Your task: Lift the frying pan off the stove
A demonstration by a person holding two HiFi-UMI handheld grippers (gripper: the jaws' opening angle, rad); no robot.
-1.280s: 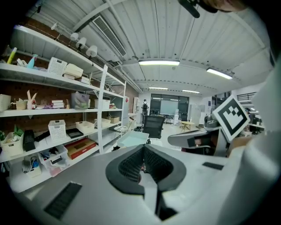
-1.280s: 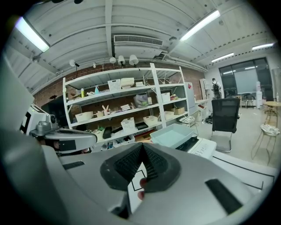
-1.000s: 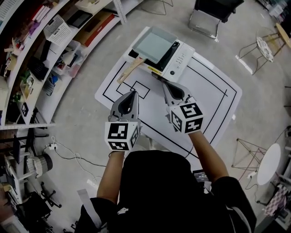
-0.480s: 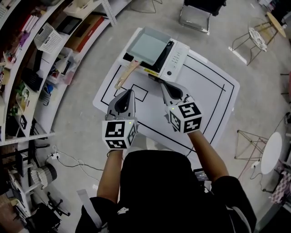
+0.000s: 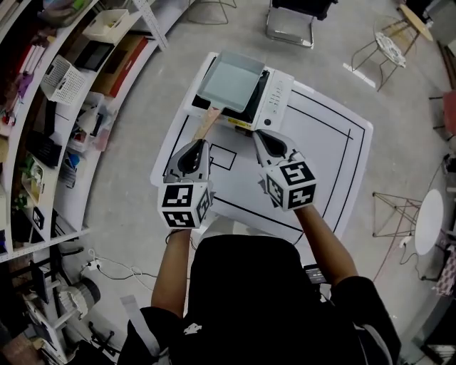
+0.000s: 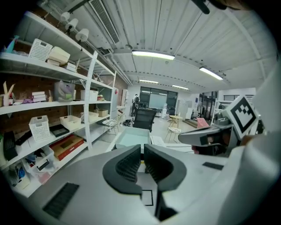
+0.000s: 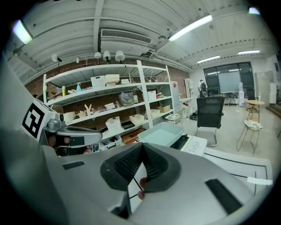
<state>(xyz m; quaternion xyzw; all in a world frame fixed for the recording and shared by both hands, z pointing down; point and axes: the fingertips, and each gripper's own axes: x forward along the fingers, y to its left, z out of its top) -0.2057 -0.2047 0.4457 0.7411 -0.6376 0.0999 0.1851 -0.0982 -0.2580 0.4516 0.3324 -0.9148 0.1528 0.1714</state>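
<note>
A rectangular pale-green frying pan (image 5: pixel 231 80) sits on the white portable stove (image 5: pixel 276 100) at the table's far end. Its wooden handle (image 5: pixel 208 122) points back toward me. My left gripper (image 5: pixel 201 142) is shut and empty, its tips just short of the handle's end. To its right, my right gripper (image 5: pixel 258 133) is shut and empty in front of the stove's near edge. In the left gripper view the pan (image 6: pixel 131 136) lies beyond the closed left gripper (image 6: pixel 142 151). In the right gripper view the pan (image 7: pixel 162 133) and stove (image 7: pixel 195 144) lie past the closed right gripper (image 7: pixel 142 149).
The stove stands on a white table mat (image 5: pixel 328 157) marked with black lines. Stocked shelves (image 5: pixel 57 85) run along the left. A black chair (image 5: pixel 292 18) stands beyond the table. A round white side table (image 5: pixel 427 228) and wire stands are at the right.
Both grippers have moved forward toward the stove, the left one farther, up to the handle's end. Both stay shut.
</note>
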